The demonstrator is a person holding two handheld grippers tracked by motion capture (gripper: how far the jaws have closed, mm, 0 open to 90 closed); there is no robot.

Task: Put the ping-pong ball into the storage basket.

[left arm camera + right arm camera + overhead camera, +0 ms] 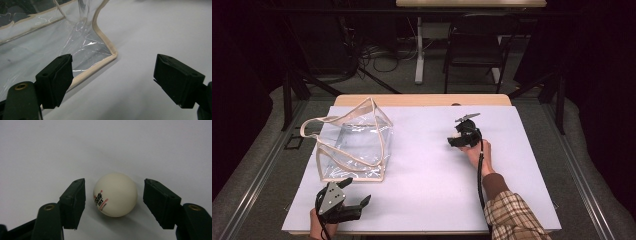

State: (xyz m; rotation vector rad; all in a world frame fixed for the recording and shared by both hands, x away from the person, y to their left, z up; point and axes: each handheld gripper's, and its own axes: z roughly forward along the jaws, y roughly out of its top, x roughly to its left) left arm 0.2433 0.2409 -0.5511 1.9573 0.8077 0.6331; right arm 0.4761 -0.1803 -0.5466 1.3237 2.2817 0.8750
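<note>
Bag [354, 145] lies left on the table [427, 200] — ball [115, 194] right.

White ball [115, 194] lies on table, bag [354, 142] apart.

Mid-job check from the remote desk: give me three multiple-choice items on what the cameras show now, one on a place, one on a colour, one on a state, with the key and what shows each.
1. Where is the small cream-white ball with printed lettering?
A. inside the bag
B. between the right gripper's open jaws, on the white table sheet
C. on the floor

2. What colour is the trim on the clear plastic tote bag?
A. beige
B. red
C. blue

3. How does the left gripper stand?
A. shut on the bag's handle
B. shut on the ball
C. open, holding nothing, near the bag's corner

Key: 1 B, the right gripper view shows the ball resting between two spread jaws with a gap on each side. 2 A, the edging and handles look beige in the high view and the left gripper view. 3 C, the left gripper view shows its jaws wide apart over bare sheet beside the bag's corner.
</note>
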